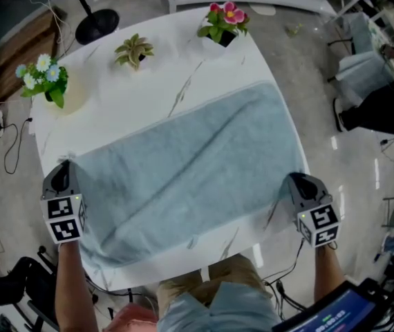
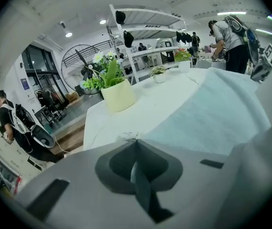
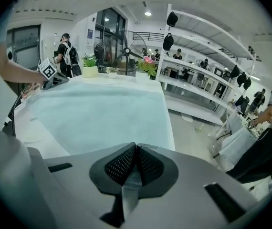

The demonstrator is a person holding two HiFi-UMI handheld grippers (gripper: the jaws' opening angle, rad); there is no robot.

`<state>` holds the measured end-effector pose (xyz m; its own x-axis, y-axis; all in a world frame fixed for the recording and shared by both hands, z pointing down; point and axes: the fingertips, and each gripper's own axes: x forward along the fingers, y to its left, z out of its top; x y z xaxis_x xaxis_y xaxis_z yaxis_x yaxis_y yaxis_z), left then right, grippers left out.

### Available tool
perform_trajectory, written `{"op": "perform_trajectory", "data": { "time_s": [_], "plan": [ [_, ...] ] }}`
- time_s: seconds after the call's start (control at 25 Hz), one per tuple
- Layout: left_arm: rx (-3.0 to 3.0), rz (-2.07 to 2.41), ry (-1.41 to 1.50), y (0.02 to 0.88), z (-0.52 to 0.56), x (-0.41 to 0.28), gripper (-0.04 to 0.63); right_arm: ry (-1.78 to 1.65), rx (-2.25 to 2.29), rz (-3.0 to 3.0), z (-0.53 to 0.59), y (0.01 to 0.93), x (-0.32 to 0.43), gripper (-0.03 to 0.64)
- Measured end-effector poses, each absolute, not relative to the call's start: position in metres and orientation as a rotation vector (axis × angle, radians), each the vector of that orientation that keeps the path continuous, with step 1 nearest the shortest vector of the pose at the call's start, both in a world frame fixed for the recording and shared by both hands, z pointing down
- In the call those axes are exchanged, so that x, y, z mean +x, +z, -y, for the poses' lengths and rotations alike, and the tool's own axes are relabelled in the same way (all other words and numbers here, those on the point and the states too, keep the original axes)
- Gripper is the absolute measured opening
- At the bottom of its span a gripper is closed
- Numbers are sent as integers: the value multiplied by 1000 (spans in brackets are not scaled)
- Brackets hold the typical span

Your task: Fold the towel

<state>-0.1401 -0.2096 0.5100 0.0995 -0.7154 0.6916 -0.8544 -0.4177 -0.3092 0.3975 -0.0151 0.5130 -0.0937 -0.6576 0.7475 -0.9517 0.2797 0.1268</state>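
Left gripper pinching the towel's corner on a white table

The left gripper [image 2: 136, 146] has its jaws pressed together, with a strip of the pale blue towel [image 2: 212, 113] caught between them and running down through the dark hollow behind. The rest of the towel lies spread over the white table [image 2: 150, 104], reaching away to the right. Beyond the jaws, a leafy plant with white flowers [image 2: 111, 82] stands in a cream pot on the tabletop. Two smaller potted plants [image 2: 159, 74] stand further back. A large fan [image 2: 81, 63], white shelving [image 2: 145, 30] and people with backpacks [image 2: 229, 35] fill the room behind.
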Motion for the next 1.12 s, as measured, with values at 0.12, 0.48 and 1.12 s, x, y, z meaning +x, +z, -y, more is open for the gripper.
{"op": "perform_trajectory", "data": {
  "time_s": [0.12,0.48,1.12],
  "plan": [
    [2190,1599,1225,510,217,-144,6,531,1435,1814,3,515,403,22],
    [2168,1612,1230,512,231,-149,6,520,1438,1816,-8,513,416,21],
    [2212,1610,865,421,61,-125,6,431,1352,2061,46,453,340,48]
  ]
}}
